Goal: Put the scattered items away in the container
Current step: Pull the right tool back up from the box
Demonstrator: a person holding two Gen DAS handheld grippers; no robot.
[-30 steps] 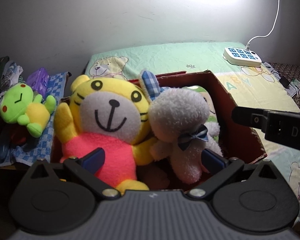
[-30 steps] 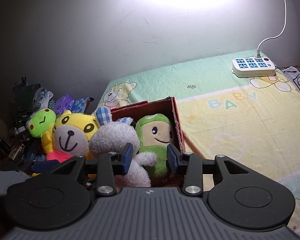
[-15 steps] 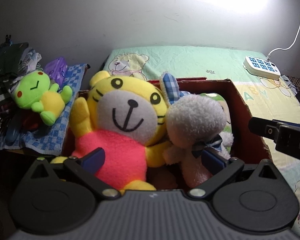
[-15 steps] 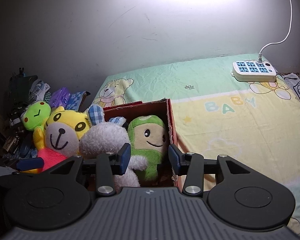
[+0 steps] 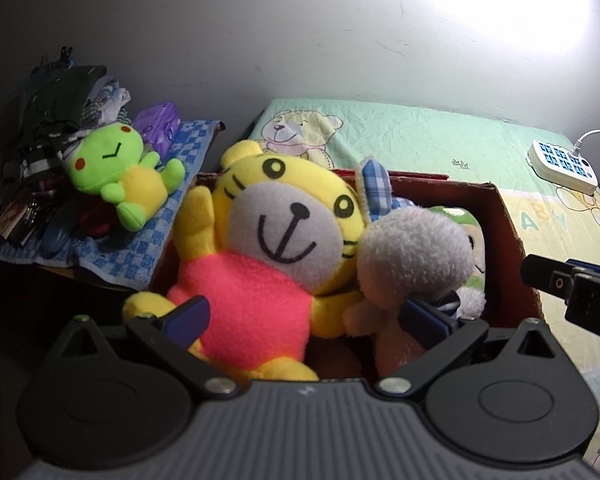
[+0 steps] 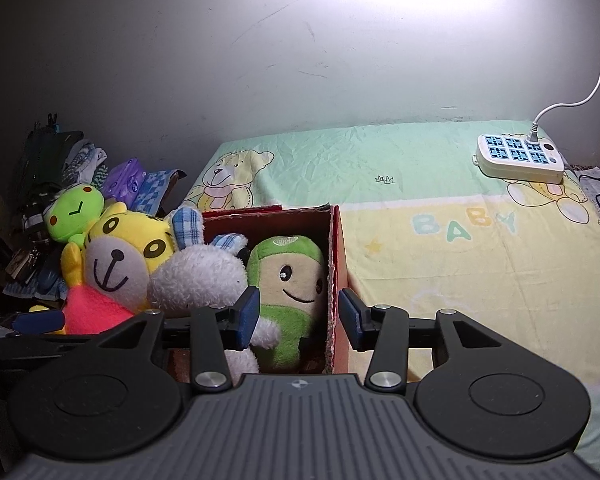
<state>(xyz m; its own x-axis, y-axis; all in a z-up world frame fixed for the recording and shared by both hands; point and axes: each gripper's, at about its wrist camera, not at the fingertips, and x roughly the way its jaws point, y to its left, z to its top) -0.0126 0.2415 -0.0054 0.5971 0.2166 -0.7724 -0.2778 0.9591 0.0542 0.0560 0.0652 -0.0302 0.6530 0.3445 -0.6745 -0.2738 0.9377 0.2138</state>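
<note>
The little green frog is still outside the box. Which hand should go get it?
Probably the left. The green frog lies on the checked cloth left of the box, nearer the open left gripper. The right gripper sits by the box's far wall.

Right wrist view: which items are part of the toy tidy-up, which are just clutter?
Job:
red box
yellow tiger plush
white bunny plush
green plush
green frog plush, not yet boxed

Clutter:
power strip
checked cloth
purple pack
</note>
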